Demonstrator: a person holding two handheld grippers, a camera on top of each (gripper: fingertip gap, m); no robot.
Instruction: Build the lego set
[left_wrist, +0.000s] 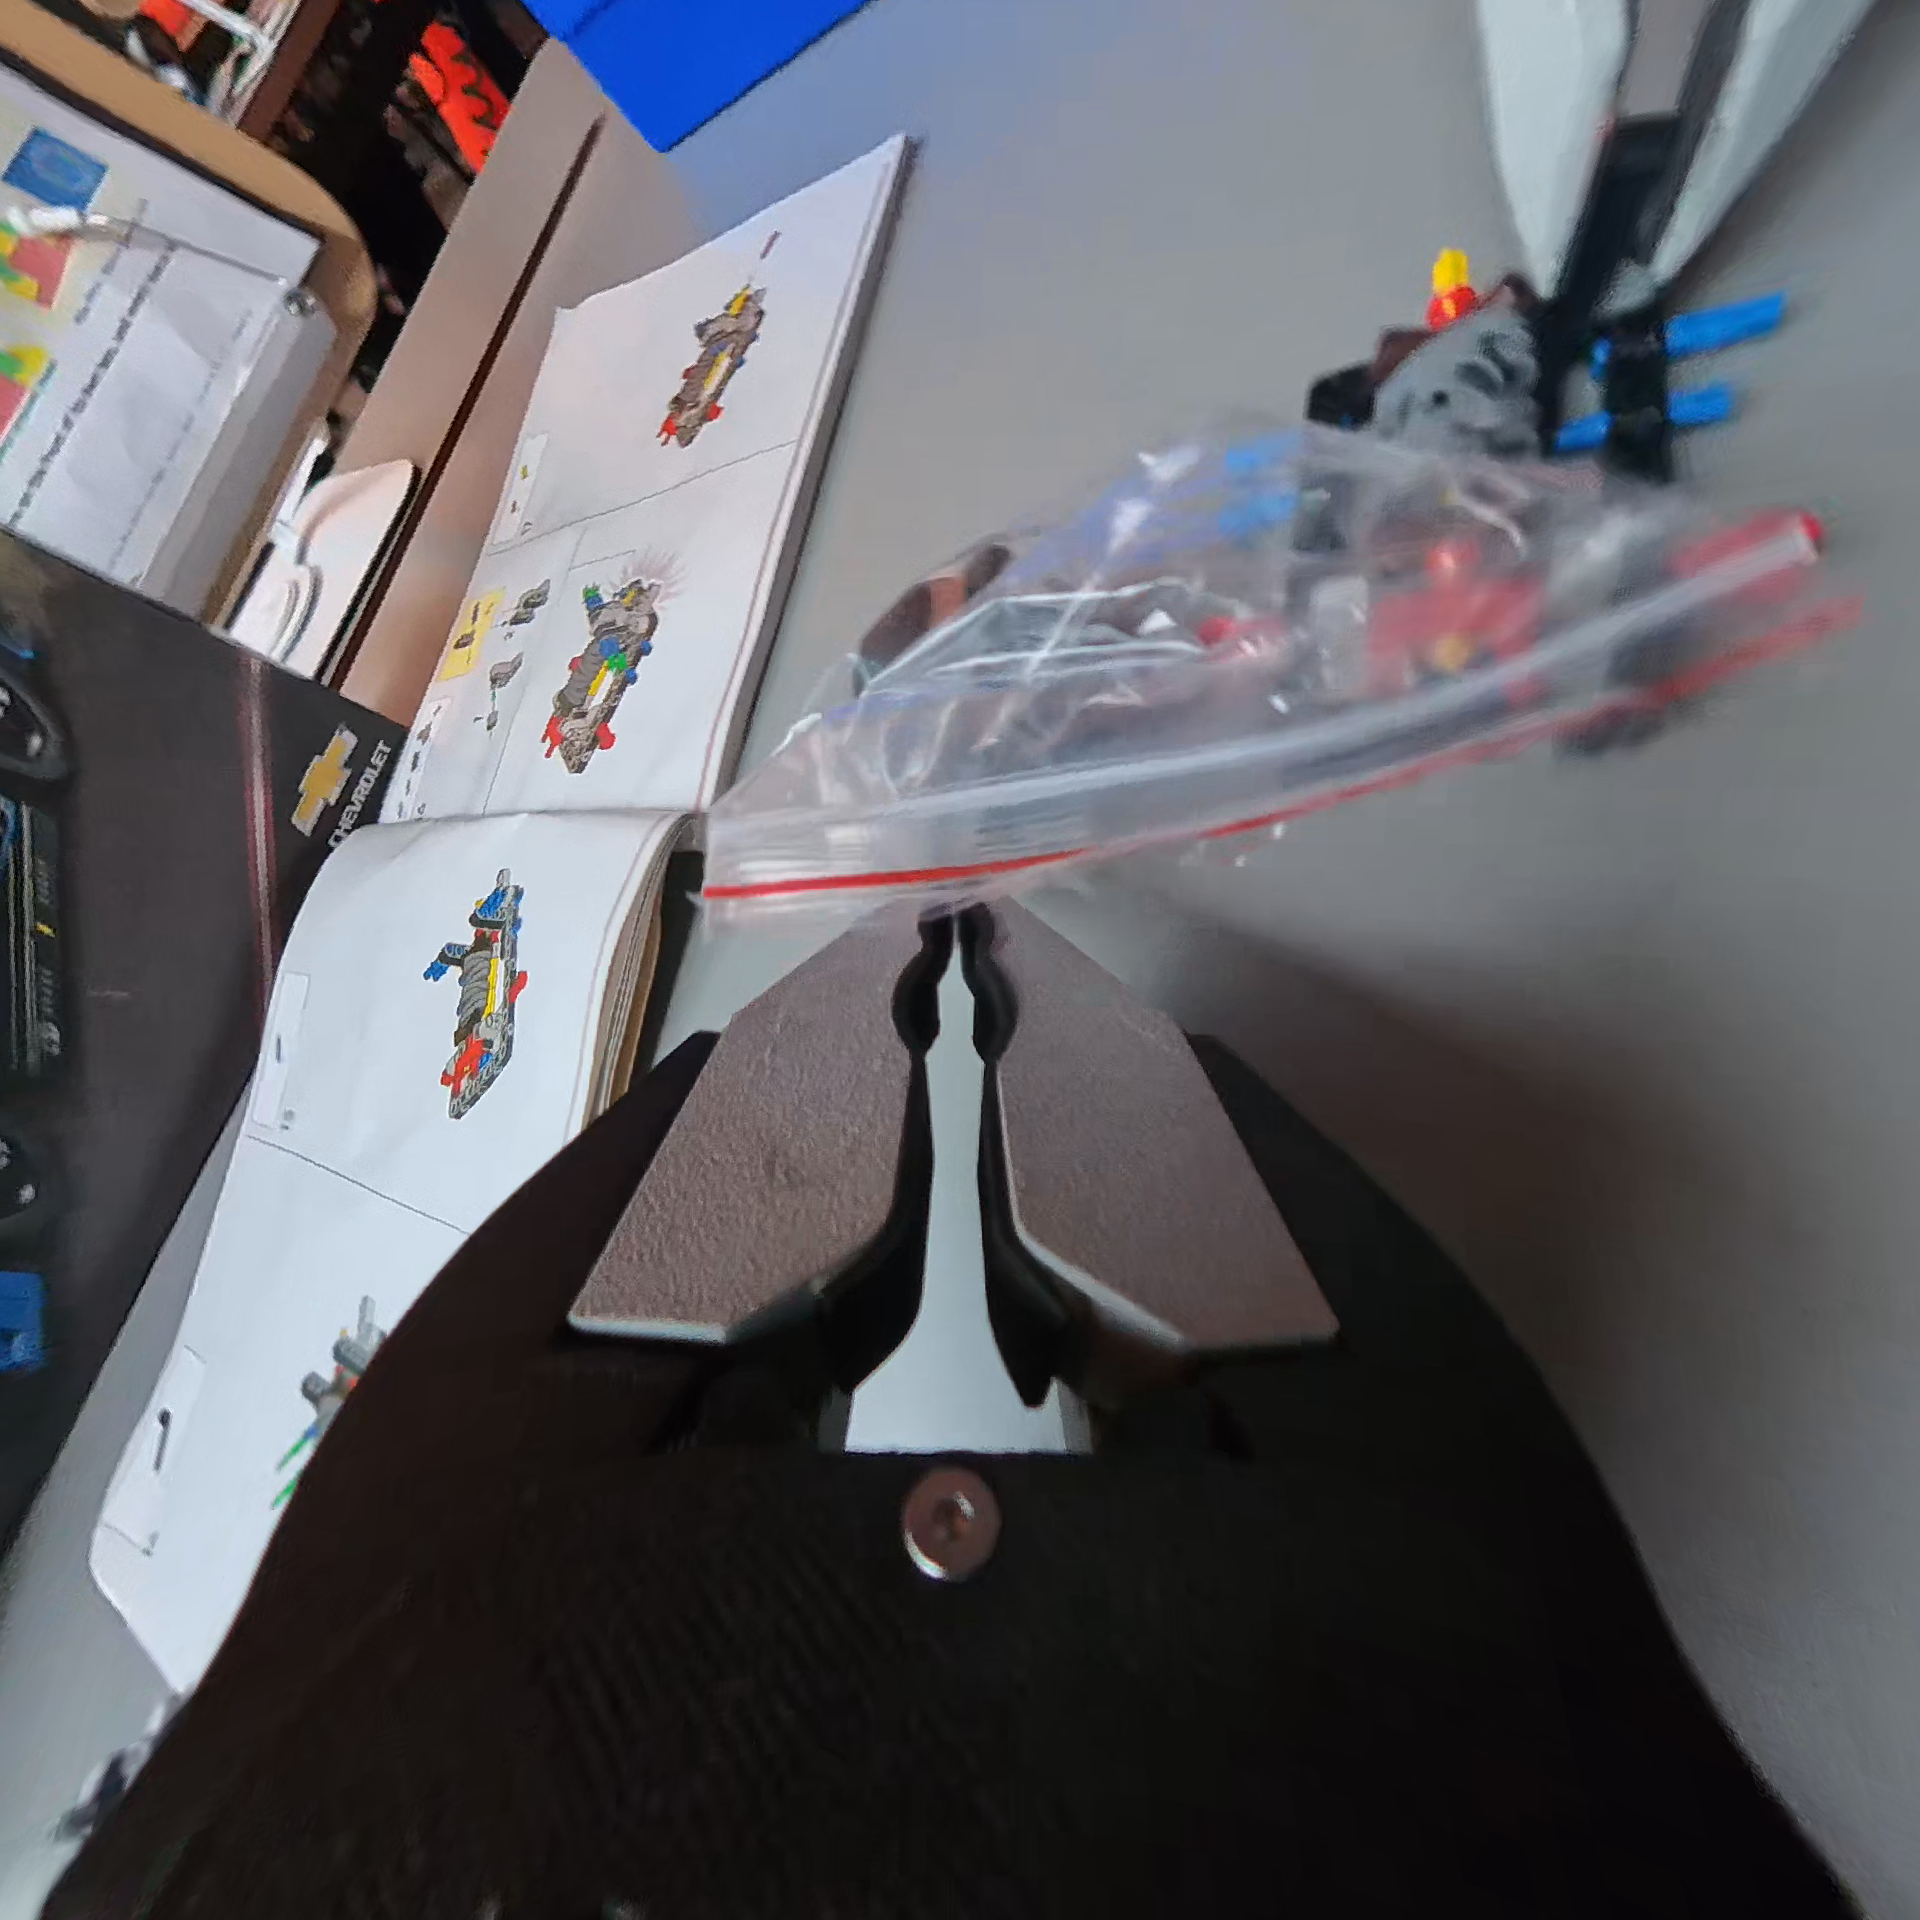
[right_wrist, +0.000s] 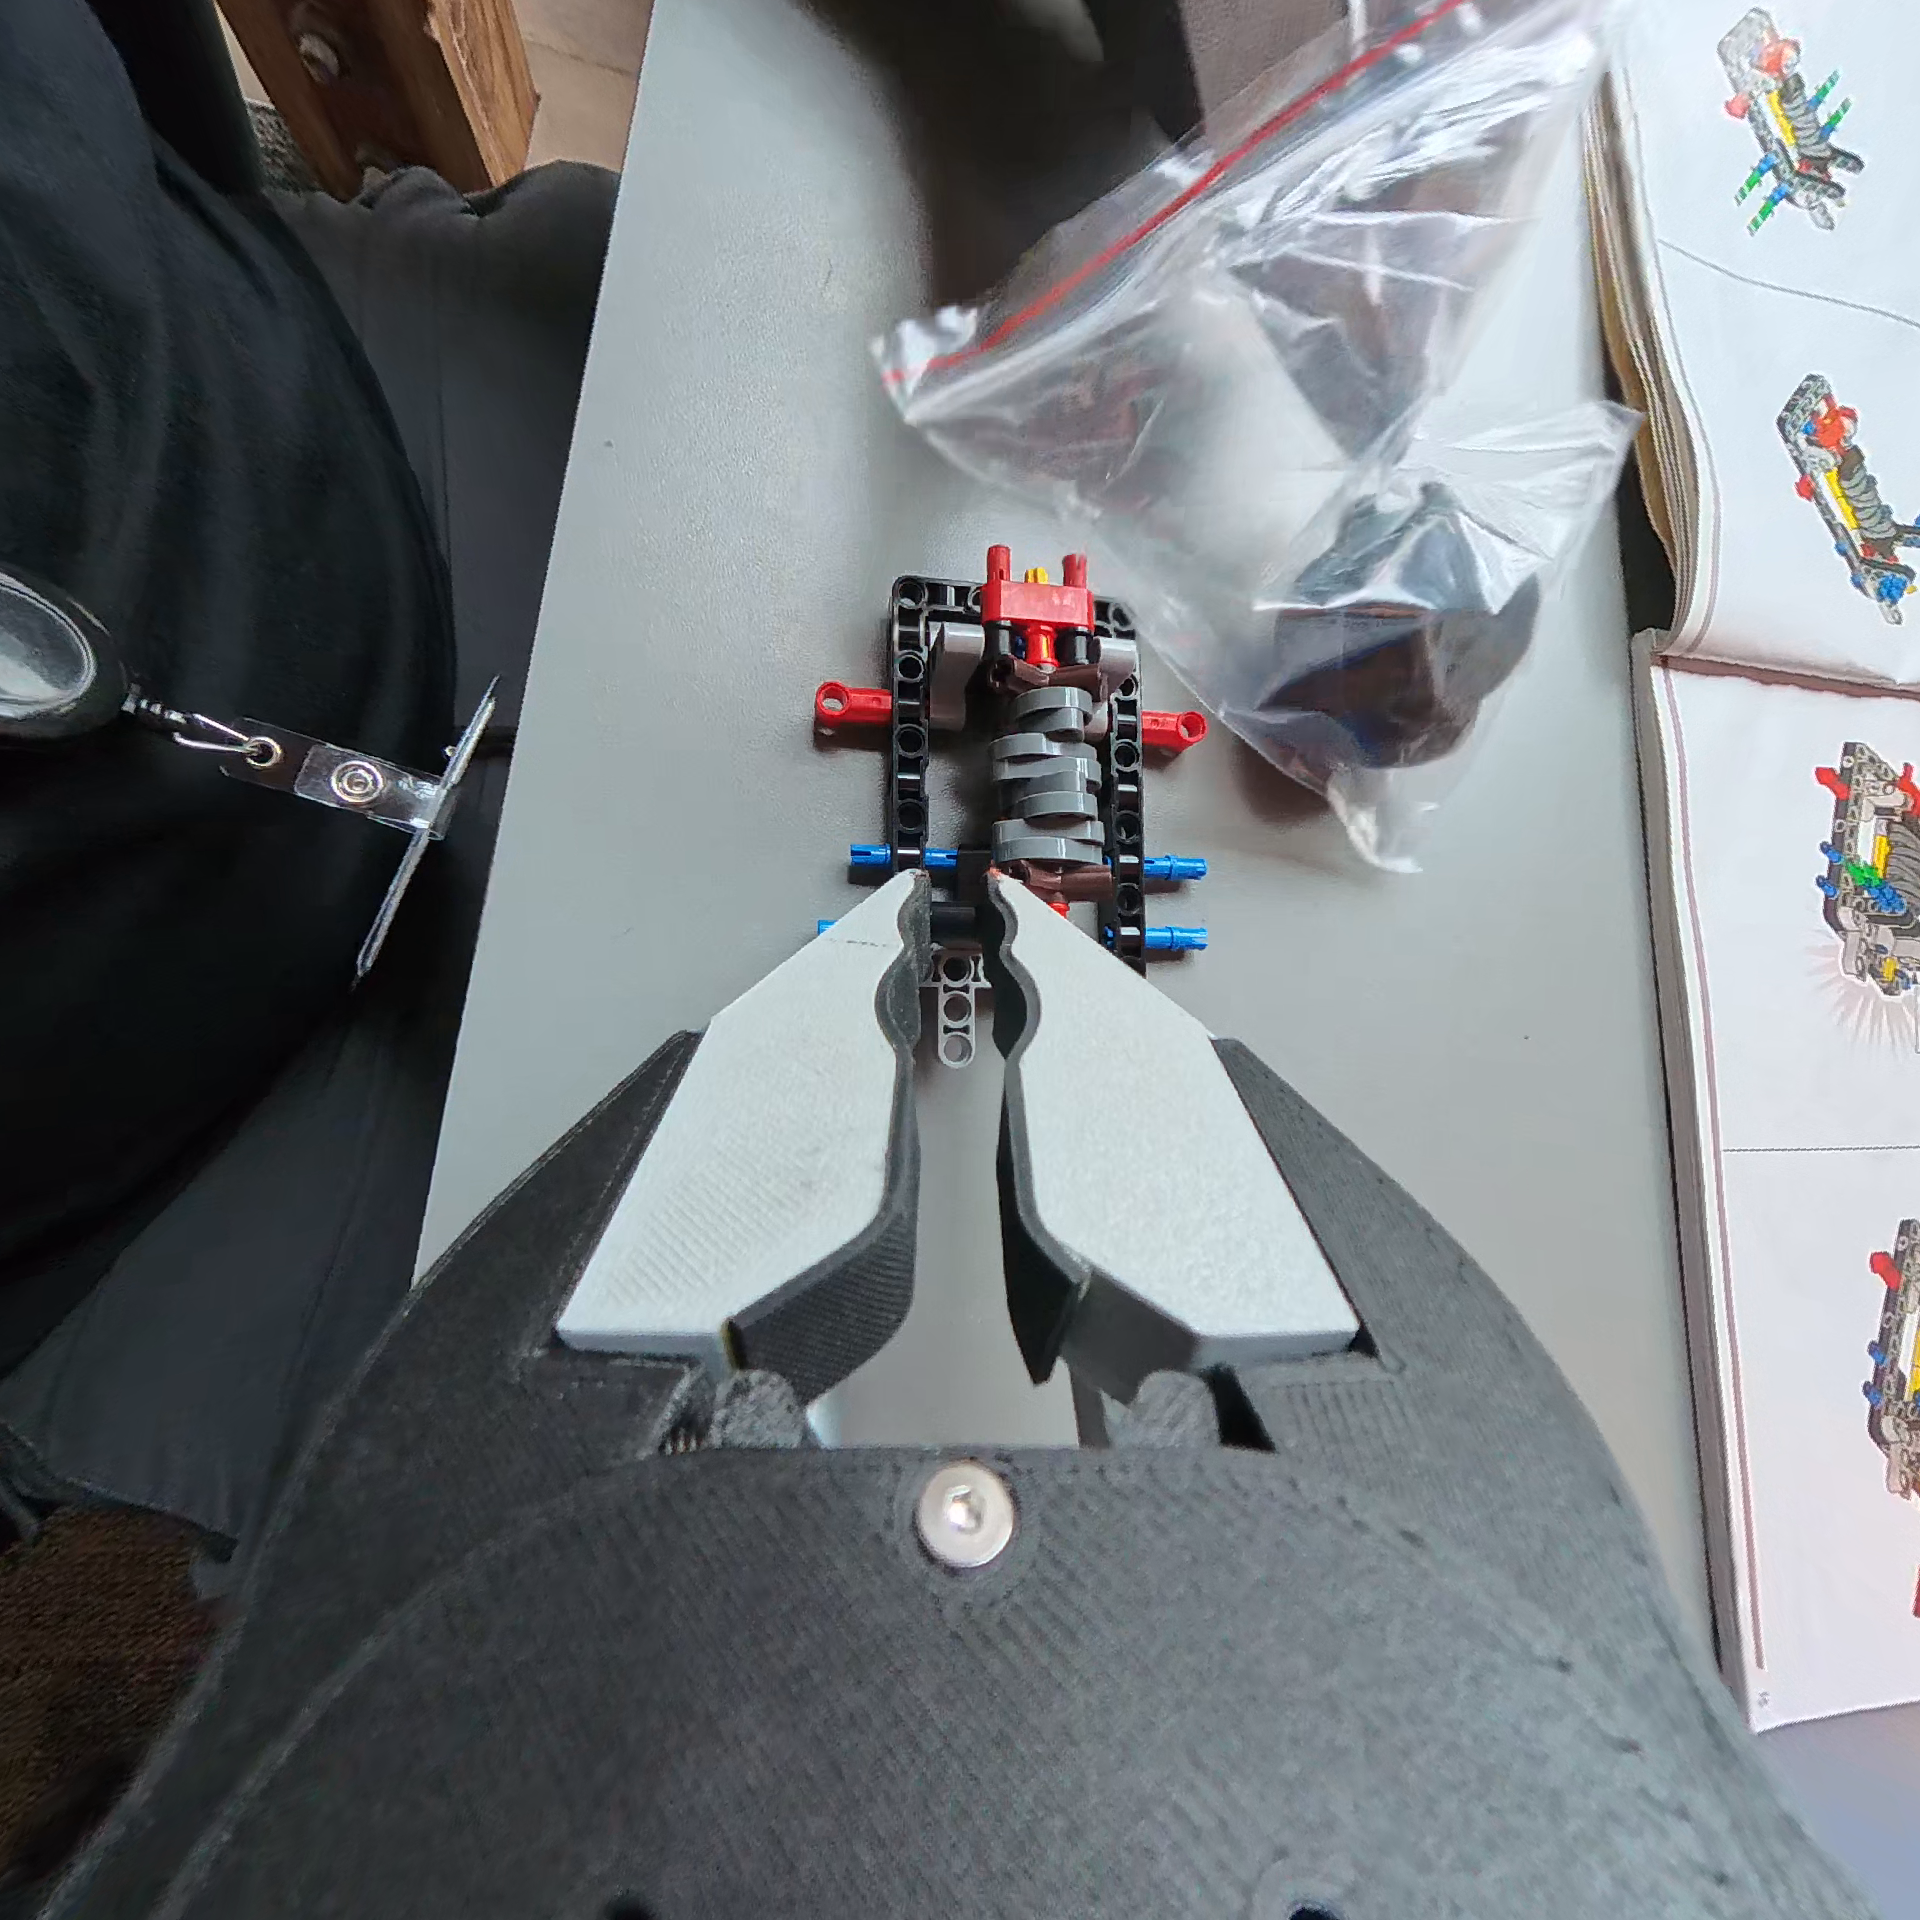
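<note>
the zip bag (left_wrist: 1278, 665) in the left wrist view is smeared by motion, so the small pieces inside it read only as red, blue and grey blobs. beyond the bag, the lego assembly (left_wrist: 1507, 384) is blurred and partly covered by it. right of the bag in the right wrist view, the instruction booklet (right_wrist: 1787, 935) runs off the picture's edge.

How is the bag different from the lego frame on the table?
The bag is soft, clear plastic with loose pieces inside; the frame is hard, black and already built. The bag is lifted off the table, pinched at its red-striped edge by the left gripper; the frame lies flat, with the right gripper closed around one end. Both hold red and blue lego pieces.
</note>
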